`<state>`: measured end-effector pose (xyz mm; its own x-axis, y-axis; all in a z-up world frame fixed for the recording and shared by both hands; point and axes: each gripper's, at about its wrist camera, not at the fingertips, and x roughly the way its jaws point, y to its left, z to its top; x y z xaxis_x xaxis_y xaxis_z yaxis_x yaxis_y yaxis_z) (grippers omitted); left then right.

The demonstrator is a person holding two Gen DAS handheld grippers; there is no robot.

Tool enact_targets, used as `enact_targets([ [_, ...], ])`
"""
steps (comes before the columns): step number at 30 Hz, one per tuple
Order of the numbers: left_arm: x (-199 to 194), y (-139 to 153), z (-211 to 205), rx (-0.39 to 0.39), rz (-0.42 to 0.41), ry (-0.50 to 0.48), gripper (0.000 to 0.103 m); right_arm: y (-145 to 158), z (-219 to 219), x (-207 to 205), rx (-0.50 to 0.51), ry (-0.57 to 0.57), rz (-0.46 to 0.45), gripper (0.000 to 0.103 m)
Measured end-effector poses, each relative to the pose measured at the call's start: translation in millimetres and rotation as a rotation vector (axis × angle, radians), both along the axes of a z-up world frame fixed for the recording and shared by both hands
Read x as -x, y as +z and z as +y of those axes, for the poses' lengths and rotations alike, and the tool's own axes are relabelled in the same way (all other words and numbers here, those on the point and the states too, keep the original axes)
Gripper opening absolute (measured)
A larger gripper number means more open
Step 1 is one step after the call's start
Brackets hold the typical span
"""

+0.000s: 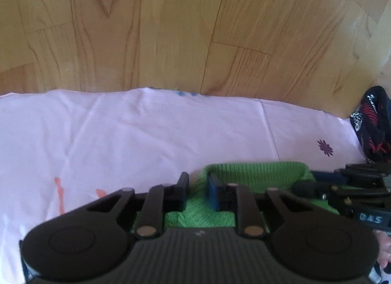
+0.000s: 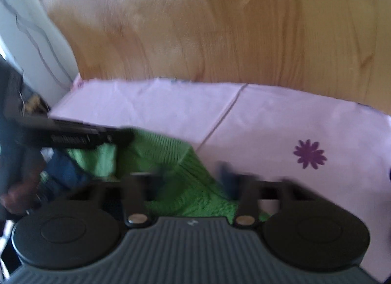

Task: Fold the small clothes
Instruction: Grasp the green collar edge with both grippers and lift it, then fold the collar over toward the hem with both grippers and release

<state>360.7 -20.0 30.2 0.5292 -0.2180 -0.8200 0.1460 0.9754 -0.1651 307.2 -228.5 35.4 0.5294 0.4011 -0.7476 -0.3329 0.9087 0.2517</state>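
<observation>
A small green knit garment [image 1: 256, 174] lies on a pale pink sheet [image 1: 122, 137]. My left gripper [image 1: 198, 189] hovers over its near left part with jaws a little apart and green cloth between them; whether they pinch it is unclear. The garment also shows in the right wrist view [image 2: 176, 161], folded into a raised ridge. My right gripper [image 2: 193, 178] is open, its fingers straddling the garment's right corner; this view is blurred. The right gripper also shows in the left wrist view [image 1: 342, 181], and the left gripper in the right wrist view [image 2: 117, 137].
The pink sheet [image 2: 268, 117] with a purple flower print [image 2: 309, 153] lies on a wooden floor [image 1: 171, 27]. A dark patterned cloth bundle [image 1: 374, 125] sits at the sheet's right edge. A white wall or curtain [image 2: 29, 39] stands at far left.
</observation>
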Motion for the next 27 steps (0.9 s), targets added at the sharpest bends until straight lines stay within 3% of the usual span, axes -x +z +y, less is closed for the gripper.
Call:
enact_targets([
  [4,11.9,14.4,-3.1,-0.012,-0.040,-0.005,0.009,16.6,-1.1,16.9,-0.003,-0.014,-0.042,0.016],
  [9,56.1,56.1,-4.6,-0.009,-0.144,-0.020,0.009,56.0,5.9,60.4,0.012,0.005,-0.144,0.016],
  [16,165.2,103.6,5.1,0.018,-0.283,-0.069,0.009,94.7,24.6,146.9,0.016,0.052,-0.295,0.016],
  [21,247.9,104.8,16.2,0.049,-0.342,-0.117,0.009,98.6,33.9,222.2,0.026,0.103,-0.389,0.016],
  [27,318.4,79.4,22.7,0.060,-0.323,-0.136,0.009,73.3,43.8,289.9,0.056,0.134,-0.398,0.016],
])
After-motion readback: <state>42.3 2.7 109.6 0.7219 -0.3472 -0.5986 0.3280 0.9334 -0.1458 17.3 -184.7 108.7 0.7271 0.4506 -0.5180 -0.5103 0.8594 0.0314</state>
